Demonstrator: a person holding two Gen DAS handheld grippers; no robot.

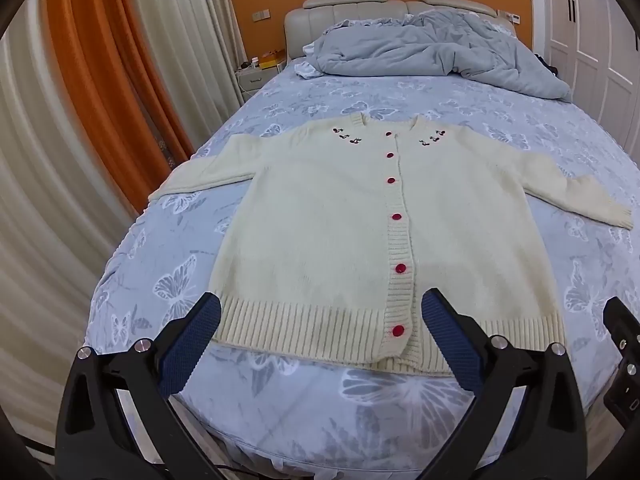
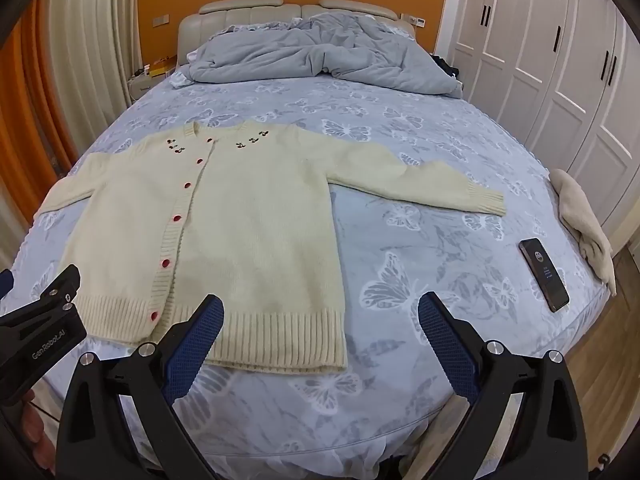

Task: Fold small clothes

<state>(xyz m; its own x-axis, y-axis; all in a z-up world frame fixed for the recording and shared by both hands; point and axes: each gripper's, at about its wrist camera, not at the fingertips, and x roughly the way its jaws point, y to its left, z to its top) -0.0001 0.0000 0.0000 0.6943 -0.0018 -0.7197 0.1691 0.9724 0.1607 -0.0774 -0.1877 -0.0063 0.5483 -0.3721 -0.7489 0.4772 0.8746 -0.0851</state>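
A cream knit cardigan (image 1: 320, 220) with red buttons lies flat and face up on the bed, sleeves spread to both sides; it also shows in the right wrist view (image 2: 240, 220). My left gripper (image 1: 322, 306) is open and empty, held above the cardigan's ribbed hem. My right gripper (image 2: 320, 306) is open and empty, held above the hem's right corner and the sheet beside it. The end of the cardigan's left sleeve is hidden past the bed edge.
The bed has a blue butterfly-print sheet (image 2: 400, 260). A crumpled blue duvet (image 2: 320, 56) lies at the headboard. A black phone (image 2: 544, 274) and a cream cloth (image 2: 584, 220) lie at the right edge. White wardrobes (image 2: 560, 60) stand right; curtains (image 1: 80, 120) hang left.
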